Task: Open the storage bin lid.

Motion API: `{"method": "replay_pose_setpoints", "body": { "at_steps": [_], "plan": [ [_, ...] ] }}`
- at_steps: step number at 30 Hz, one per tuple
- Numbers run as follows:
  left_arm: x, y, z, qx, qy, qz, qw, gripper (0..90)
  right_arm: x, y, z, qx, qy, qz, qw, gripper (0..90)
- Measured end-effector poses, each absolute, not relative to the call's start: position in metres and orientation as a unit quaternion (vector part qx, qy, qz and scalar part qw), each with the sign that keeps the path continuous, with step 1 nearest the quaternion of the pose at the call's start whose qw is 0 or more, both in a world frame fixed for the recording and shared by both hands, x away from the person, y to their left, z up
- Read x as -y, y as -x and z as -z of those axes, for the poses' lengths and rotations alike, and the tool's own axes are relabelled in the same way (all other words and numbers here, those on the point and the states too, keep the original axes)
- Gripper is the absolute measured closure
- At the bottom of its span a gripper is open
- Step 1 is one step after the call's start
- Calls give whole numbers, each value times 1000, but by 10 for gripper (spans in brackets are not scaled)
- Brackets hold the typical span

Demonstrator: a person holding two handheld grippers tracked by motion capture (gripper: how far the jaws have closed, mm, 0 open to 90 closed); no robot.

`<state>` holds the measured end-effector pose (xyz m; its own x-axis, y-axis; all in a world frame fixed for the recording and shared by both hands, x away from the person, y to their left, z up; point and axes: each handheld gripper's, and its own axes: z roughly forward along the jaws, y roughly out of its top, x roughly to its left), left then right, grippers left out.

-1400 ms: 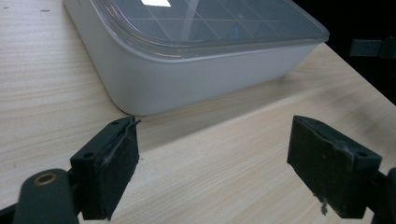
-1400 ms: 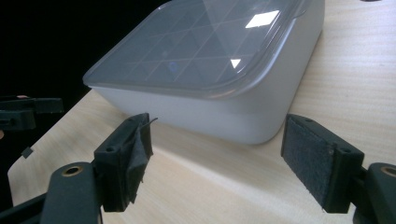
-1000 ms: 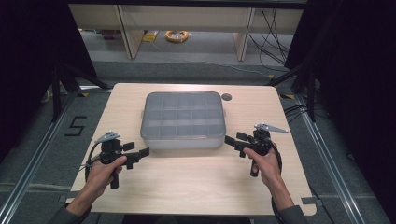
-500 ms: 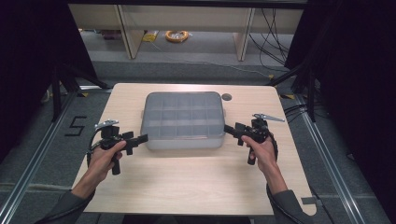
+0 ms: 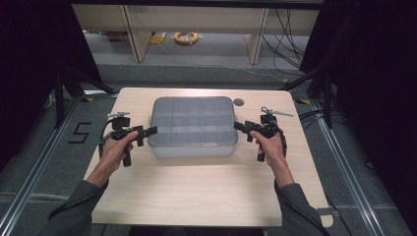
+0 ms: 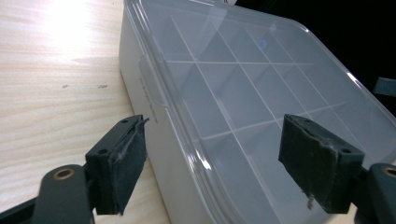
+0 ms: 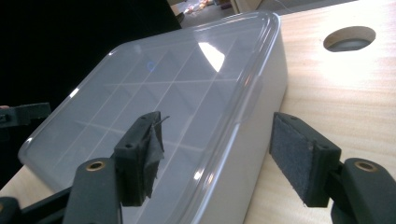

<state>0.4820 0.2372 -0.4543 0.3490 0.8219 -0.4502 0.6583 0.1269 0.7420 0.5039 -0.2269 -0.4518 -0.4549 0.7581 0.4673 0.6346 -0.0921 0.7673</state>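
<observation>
A translucent grey plastic box (image 5: 193,125) with a clear lid and a grid of inner compartments sits in the middle of the wooden table (image 5: 196,196). My left gripper (image 5: 149,131) is at the box's left side, open. In the left gripper view, the left gripper (image 6: 219,156) straddles the lid's edge, one pad beside the wall and one over the box (image 6: 243,84). My right gripper (image 5: 239,126) is at the box's right side, open. In the right gripper view, the right gripper (image 7: 222,149) likewise spans the rim of the box (image 7: 177,88). Nothing is clamped.
A round hole (image 5: 239,102) is cut in the table behind the box's right corner, also seen as the hole (image 7: 349,37). Bare wood lies in front of the box. Beyond the table are shelf legs, cables and an orange coil (image 5: 187,37) on the floor.
Both grippers have moved forward and inward from the table's sides until their open jaws reach the box's left and right edges. The box has not moved.
</observation>
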Motion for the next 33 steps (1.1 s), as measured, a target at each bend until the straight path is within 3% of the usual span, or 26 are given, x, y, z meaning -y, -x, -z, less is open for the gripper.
{"method": "replay_pose_setpoints", "body": {
  "at_steps": [8,9,10,18,19,24,28,29,33],
  "plan": [
    [-235,-503,458,-582,-651,-75,482,244,220,-522,460,-670,-528,-519,62,382],
    [-234,-505,457,-583,-651,-75,481,246,216,-521,458,-657,-553,-511,34,383],
    [-234,-507,457,-581,-654,-74,479,250,217,-525,461,-663,-541,-515,52,383],
    [-233,-521,456,-594,-651,-71,467,281,213,-533,467,-669,-536,-512,51,391],
    [-234,-523,457,-596,-649,-70,468,291,210,-530,464,-658,-556,-507,27,393],
    [-238,-530,461,-606,-644,-60,464,339,210,-536,466,-668,-541,-509,40,397],
    [-239,-534,464,-609,-640,-49,466,367,206,-535,464,-654,-570,-497,11,400],
    [-239,-535,464,-610,-638,-44,468,366,209,-539,468,-671,-544,-503,39,401],
    [-238,-536,465,-609,-636,-35,473,398,208,-541,470,-666,-549,-504,29,423]
  ]
}}
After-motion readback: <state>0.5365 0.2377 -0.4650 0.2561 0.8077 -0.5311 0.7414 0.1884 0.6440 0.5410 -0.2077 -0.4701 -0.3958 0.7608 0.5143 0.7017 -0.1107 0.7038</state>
